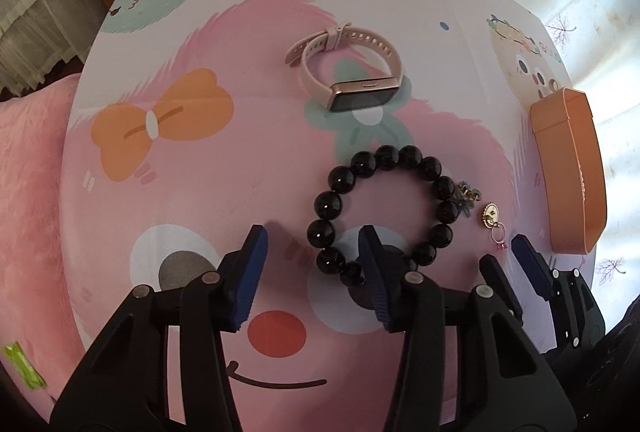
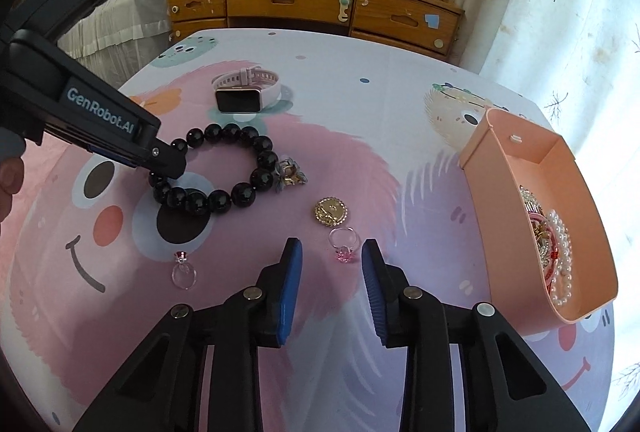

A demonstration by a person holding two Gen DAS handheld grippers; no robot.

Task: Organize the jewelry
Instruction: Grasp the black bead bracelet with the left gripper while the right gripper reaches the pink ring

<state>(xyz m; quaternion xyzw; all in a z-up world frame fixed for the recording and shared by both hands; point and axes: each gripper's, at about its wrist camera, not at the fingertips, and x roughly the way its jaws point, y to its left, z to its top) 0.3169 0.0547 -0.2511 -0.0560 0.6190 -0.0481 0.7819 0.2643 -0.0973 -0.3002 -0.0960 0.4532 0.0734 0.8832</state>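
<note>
A: Two grippers over the cartoon-print table (image 2: pixel 360 104), six loose pcs left: black bead bracelet (image 2: pixel 224 168), pink smartwatch (image 2: pixel 244 92), gold brooch (image 2: pixel 330 211), pink-stone ring (image 2: pixel 344 246), clear ring (image 2: pixel 183 270), small flower charm (image 2: pixel 291 174). Peach tray (image 2: pixel 520 240) at the right edge already holds pearls & other items.

B: Which is next, and how will it handle?

A: Prob. the pink-stone ring. It lies just ahead of the right gripper (image 2: pixel 332 286), between the lines of its blue pads (image 2: pixel 291 288). Looks like light, hard plastic, likely slippery and apt to skid or pop out if pinched on the stone. Better taken across the band, low to the table.

B: Fingers?

A: Right gripper: apart, moderately wide, holding nothing, ring not yet between the tips. Left gripper (image 1: pixel 316 272): also spread wide, empty; its right finger (image 1: pixel 374 272) overlaps the bracelet's near beads in the left wrist view, w/ the tip reaching inside the loop. Contact can't be confirmed.

B: And the bracelet?

A: Heavier, round glossy beads, prob. on elastic. Will sag & roll; grip one bead squarely or hook the loop.
</note>
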